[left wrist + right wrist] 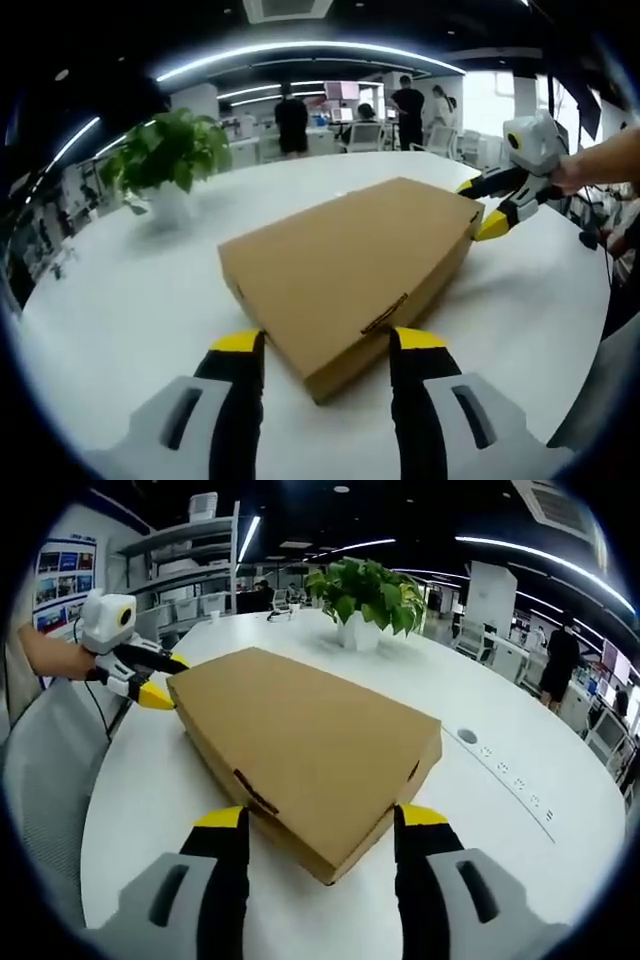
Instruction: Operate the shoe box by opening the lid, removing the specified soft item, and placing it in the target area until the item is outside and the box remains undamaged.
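Shoe box: a flat brown cardboard shoe box (352, 272) lies lid-down-shut on the white table (130, 300), one corner pointing into each gripper view; a dark slot mark shows on its near side wall in both views
Lid: closed, sitting flush on the box all round — no gap seen
Left gripper (326, 345): its yellow-tipped jaws stand spread apart, one on each side of the box's near corner, at the level of the box's side walls; whether the tips touch the cardboard I cannot tell
Right gripper (320, 820): jaws likewise held wide, flanking the opposite corner of the box; nothing is pinched between them
Each gripper from the other side: in the left gripper view the right gripper sits at the box's far corner, held by a person's hand (590, 165); in the right gripper view the left gripper sits at the box's far corner
Potted plant (365, 598): green leaves in a white pot, standing on the table beyond the box, well apart from it
Table inset: a round cover and a row of sockets (505, 770) lie beside the box
Background: office desks, chairs and standing people (292, 122) — well behind the box
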Action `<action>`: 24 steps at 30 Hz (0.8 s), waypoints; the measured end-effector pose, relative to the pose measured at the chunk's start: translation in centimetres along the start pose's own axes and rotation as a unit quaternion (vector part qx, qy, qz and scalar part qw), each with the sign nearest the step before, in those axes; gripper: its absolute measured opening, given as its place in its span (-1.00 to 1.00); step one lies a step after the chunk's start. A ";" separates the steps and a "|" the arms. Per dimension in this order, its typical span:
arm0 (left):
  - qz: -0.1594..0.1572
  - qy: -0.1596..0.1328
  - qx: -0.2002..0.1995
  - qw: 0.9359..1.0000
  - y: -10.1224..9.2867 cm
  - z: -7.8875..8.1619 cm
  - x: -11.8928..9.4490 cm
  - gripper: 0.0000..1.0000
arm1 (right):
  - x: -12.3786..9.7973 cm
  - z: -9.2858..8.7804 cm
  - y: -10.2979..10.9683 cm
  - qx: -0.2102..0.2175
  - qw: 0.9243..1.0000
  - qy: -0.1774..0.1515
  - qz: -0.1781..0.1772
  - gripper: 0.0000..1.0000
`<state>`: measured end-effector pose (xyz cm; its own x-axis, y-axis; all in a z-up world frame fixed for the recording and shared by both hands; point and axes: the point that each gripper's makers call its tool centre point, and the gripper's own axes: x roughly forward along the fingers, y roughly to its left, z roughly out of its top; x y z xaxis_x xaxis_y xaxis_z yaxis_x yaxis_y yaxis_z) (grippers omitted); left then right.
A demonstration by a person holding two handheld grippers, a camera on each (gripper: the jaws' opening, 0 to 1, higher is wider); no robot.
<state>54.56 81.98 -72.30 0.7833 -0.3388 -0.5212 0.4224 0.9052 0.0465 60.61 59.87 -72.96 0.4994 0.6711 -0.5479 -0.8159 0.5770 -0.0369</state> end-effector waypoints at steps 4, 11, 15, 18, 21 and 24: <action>-0.003 0.001 0.007 1.000 0.0 -0.1 0.0 -0.03 | 0.0 0.0 0.1 0.004 1.000 0.001 0.001 0.06; -0.012 0.010 0.010 1.000 0.1 -0.1 -0.1 -0.07 | -0.2 -0.1 0.3 0.012 1.000 0.004 -0.004 0.02; -0.017 0.015 0.012 1.000 0.3 -0.1 -0.1 -0.07 | -0.3 -0.1 0.6 0.020 1.000 0.006 -0.006 0.01; -0.021 0.018 0.014 1.000 0.5 -0.1 -0.1 -0.07 | -0.4 0.0 0.9 0.027 1.000 0.005 -0.006 0.00; -0.028 0.019 0.018 0.999 0.6 -0.1 -0.2 -0.07 | -0.6 -0.1 1.2 0.031 0.999 0.006 -0.007 -0.01; -0.034 0.022 0.021 0.999 0.8 -0.1 -0.2 -0.07 | -0.9 -0.1 1.6 0.038 0.999 0.006 -0.008 -0.03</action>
<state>54.68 82.81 -72.28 0.7319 -0.3866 -0.5610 0.4932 0.8688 0.0447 58.85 60.13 -72.65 0.5073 0.6563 -0.5584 -0.7833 0.6214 0.0187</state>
